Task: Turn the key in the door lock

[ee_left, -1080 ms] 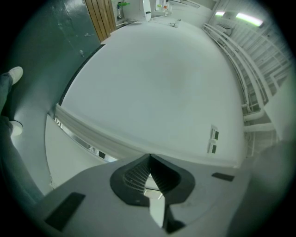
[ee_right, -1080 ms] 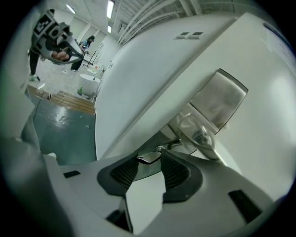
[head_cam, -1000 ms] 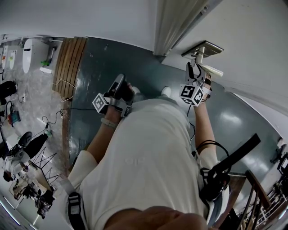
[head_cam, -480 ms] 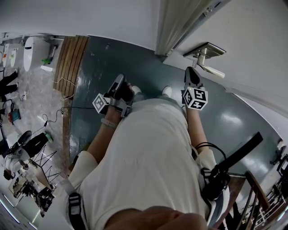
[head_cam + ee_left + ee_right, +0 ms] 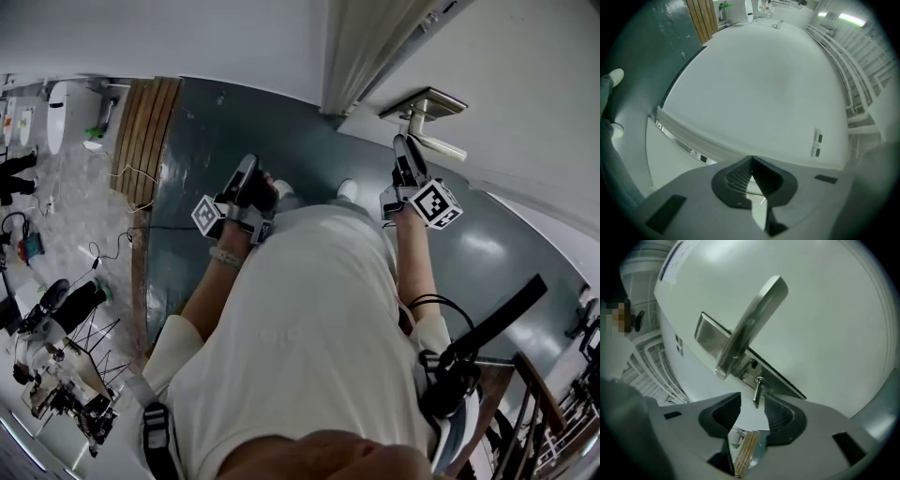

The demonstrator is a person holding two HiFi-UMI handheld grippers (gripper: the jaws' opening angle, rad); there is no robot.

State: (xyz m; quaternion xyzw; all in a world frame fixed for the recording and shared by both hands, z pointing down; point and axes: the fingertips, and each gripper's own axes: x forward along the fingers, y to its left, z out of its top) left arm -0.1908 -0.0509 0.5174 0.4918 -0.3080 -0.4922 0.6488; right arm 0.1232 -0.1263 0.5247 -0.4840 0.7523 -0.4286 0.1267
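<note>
A small metal key [image 5: 758, 392] sticks out of the lock just under the silver lever handle [image 5: 754, 319] and its plate [image 5: 705, 331] on the white door [image 5: 825, 310]. My right gripper [image 5: 753, 401] is open; its jaws have just been opening. The key stands between them, close to the right pad [image 5: 780, 411], with no grip on it. In the head view the right gripper [image 5: 404, 146] points at the handle [image 5: 433, 141] and the key is hidden. My left gripper [image 5: 249, 167] hangs level over the floor, shut [image 5: 752, 159] with nothing in it.
The person's torso fills the lower head view, with shoes [image 5: 347, 190] on the dark green floor [image 5: 216, 122]. A wooden slatted panel [image 5: 145, 131] lies far left, beside clutter and cables. The left gripper faces a white wall with two switches [image 5: 817, 143] and a door frame [image 5: 684, 140].
The right gripper has rolled about a quarter turn at the handle, its marker cube swinging to the right. Its jaws went from open to shut to open. The left gripper has kept still.
</note>
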